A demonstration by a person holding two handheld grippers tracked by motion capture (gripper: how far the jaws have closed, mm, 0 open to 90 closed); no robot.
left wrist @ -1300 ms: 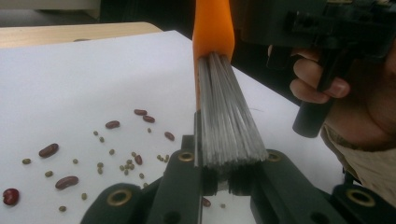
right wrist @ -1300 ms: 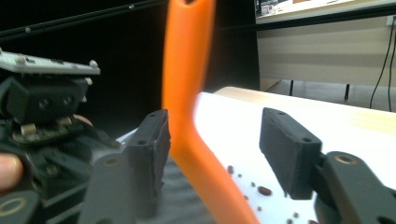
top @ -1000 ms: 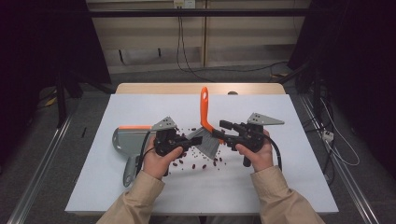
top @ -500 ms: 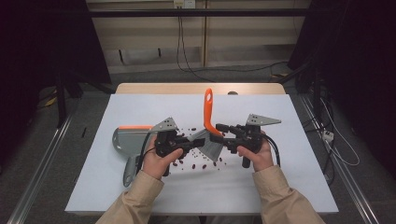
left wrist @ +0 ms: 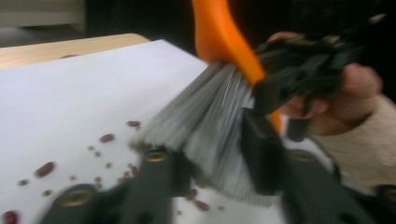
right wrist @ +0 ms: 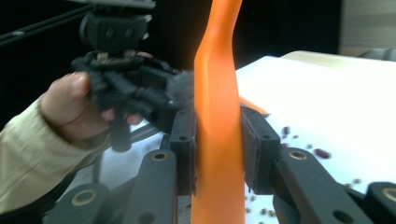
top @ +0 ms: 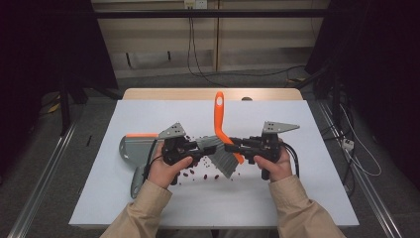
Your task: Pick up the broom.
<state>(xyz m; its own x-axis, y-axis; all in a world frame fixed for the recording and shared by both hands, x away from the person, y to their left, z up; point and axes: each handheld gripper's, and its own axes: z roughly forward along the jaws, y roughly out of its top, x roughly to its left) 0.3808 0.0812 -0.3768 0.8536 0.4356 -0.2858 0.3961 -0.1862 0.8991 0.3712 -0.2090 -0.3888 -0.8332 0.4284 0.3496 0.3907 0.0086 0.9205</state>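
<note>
A brush with an orange handle [top: 219, 116] and grey bristles [top: 224, 159] is held above the white table, handle pointing away from me. My right gripper [top: 233, 147] is shut on the orange handle [right wrist: 217, 116], which stands between its pads [right wrist: 184, 135]. My left gripper [top: 200, 147] comes from the left, and its jaws are closed around the grey bristles [left wrist: 205, 121]. Small red beans [top: 198, 173] lie scattered on the table under the brush.
A grey dustpan [top: 132, 148] with an orange grip lies flat at the left, just beyond my left hand. The white sheet [top: 148, 114] covers the table, whose wooden far edge [top: 173, 93] shows behind. Beans [left wrist: 107, 138] dot the sheet near the bristles.
The orange handle has tipped slightly to the right and stands a little more upright. Both hands have stayed almost where they were.
</note>
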